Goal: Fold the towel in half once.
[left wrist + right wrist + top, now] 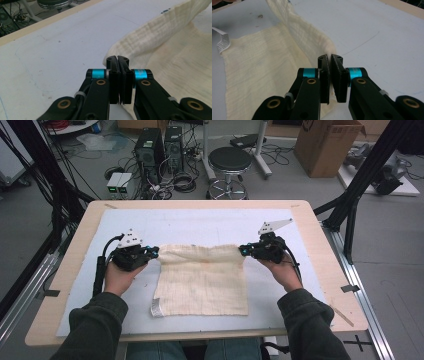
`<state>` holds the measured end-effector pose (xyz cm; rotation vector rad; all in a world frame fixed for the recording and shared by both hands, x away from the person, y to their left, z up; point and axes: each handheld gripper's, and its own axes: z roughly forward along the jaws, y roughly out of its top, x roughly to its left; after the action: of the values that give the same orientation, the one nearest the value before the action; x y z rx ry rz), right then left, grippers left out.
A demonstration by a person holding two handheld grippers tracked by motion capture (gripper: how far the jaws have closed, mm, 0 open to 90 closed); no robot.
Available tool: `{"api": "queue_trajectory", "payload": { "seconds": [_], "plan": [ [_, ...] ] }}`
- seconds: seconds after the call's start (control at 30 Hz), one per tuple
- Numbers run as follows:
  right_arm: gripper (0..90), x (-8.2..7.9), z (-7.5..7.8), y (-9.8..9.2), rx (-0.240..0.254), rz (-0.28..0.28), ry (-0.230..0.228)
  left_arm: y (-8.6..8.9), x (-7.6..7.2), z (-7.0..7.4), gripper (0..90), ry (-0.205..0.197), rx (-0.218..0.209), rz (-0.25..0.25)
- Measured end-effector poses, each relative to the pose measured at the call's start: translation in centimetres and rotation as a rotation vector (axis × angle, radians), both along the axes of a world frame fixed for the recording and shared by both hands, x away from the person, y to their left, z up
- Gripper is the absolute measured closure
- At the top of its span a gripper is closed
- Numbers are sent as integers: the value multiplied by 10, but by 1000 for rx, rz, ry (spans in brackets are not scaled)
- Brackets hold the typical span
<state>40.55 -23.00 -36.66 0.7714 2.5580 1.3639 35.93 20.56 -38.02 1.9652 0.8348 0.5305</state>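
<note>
The cream cloth [202,279] lies mid-table [70,270], far edge lifted. The left gripper [153,252] and right gripper [243,251] each pinch a far corner, jaws clamped. A fold appears underway; next, both corners likely travel evenly toward the near edge.

The high view looks forward and down over the bench [320,270]; each gripper view sits close behind its jaws, sharing the cream cloth [202,280].

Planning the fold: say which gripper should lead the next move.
Neither alone: left gripper and right gripper each pinch a far corner of the cream cloth, level with each other. Probably move both together.
</note>
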Motion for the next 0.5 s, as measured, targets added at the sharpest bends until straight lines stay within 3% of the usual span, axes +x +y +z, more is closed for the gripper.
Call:
{"api": "queue_trajectory", "payload": {
  "seconds": [0.2, 0.5],
  "plan": [
    [854, -11, 3, 1, -10, 17, -2, 0, -11, 0, 877, -5, 0, -16],
    [853, -29, -10, -5, 19, 27, 15, 4, -28, -13, 877, 14, -25, -26]
  ]
}}
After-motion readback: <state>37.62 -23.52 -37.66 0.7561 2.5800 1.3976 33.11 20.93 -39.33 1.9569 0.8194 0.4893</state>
